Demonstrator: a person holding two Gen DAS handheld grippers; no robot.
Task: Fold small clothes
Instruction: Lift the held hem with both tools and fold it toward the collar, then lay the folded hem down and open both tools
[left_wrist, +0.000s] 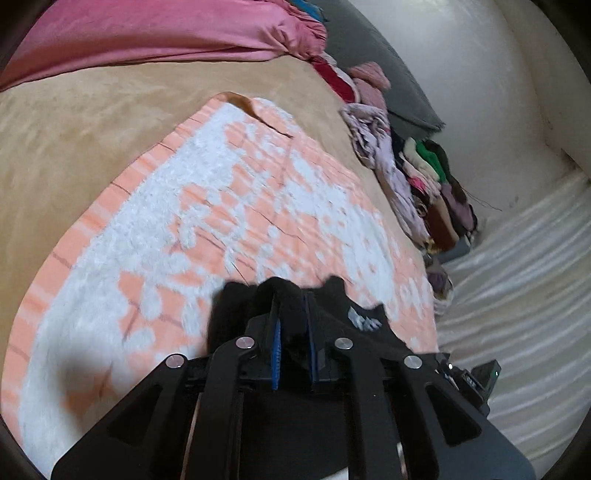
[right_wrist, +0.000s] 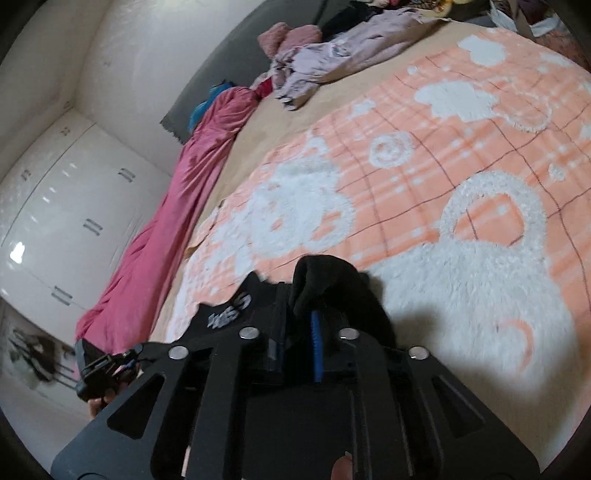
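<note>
A black garment (left_wrist: 236, 306) is pinched in my left gripper (left_wrist: 293, 321), whose jaws are shut on its cloth above the orange-and-white blanket (left_wrist: 207, 206). My right gripper (right_wrist: 301, 314) is shut on the same black garment (right_wrist: 325, 280), bunched between its blue-padded fingers (right_wrist: 317, 343). Both grippers hold it lifted over the blanket (right_wrist: 461, 166). The rest of the black garment is hidden below the grippers. The left gripper's body shows at the lower left of the right wrist view (right_wrist: 107, 369).
A pink sheet (left_wrist: 147, 33) lies along the bed's far edge, also in the right wrist view (right_wrist: 177, 206). A lilac garment (right_wrist: 325, 59) and a pile of mixed clothes (left_wrist: 424, 177) lie along the bed's side. White cupboards (right_wrist: 55, 214) and a wall stand beyond.
</note>
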